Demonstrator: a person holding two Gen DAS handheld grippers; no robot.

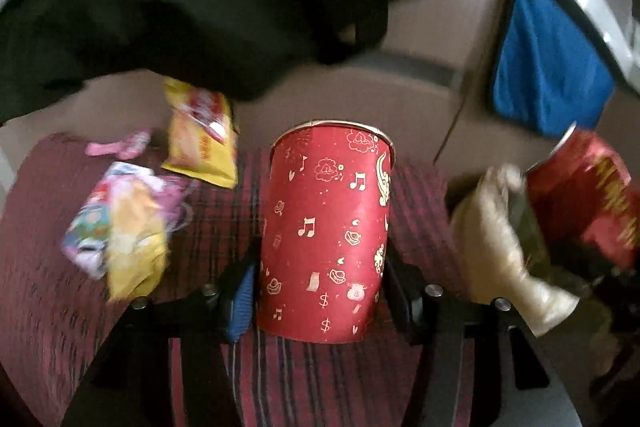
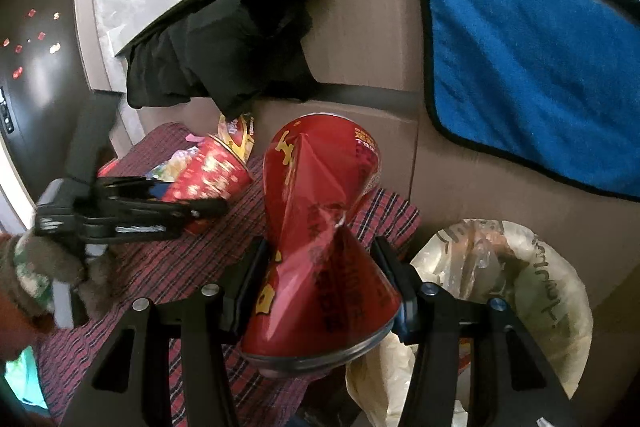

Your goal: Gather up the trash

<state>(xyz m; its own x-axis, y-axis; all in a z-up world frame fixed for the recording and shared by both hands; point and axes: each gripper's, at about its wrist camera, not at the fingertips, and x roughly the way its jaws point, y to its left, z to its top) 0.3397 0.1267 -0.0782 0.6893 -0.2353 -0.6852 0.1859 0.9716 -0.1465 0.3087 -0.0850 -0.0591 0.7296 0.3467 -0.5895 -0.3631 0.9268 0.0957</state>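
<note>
My left gripper (image 1: 320, 283) is shut on a red paper cup (image 1: 328, 227) with gold notes and dollar signs, held upright above a red plaid cloth (image 1: 48, 267). My right gripper (image 2: 322, 267) is shut on a crushed red can (image 2: 320, 219), pinched at its waist, next to an open translucent trash bag (image 2: 532, 291) at the lower right. The can (image 1: 588, 195) and the bag (image 1: 504, 247) also show at the right of the left wrist view. The left gripper with the cup (image 2: 208, 171) shows at the left of the right wrist view.
A yellow snack packet (image 1: 202, 139), a colourful wrapper (image 1: 120, 223) and a pink scrap (image 1: 120, 147) lie on the plaid cloth. Black fabric (image 2: 240, 39) and a blue towel (image 2: 532, 67) hang over brown boxes (image 2: 376, 15) behind.
</note>
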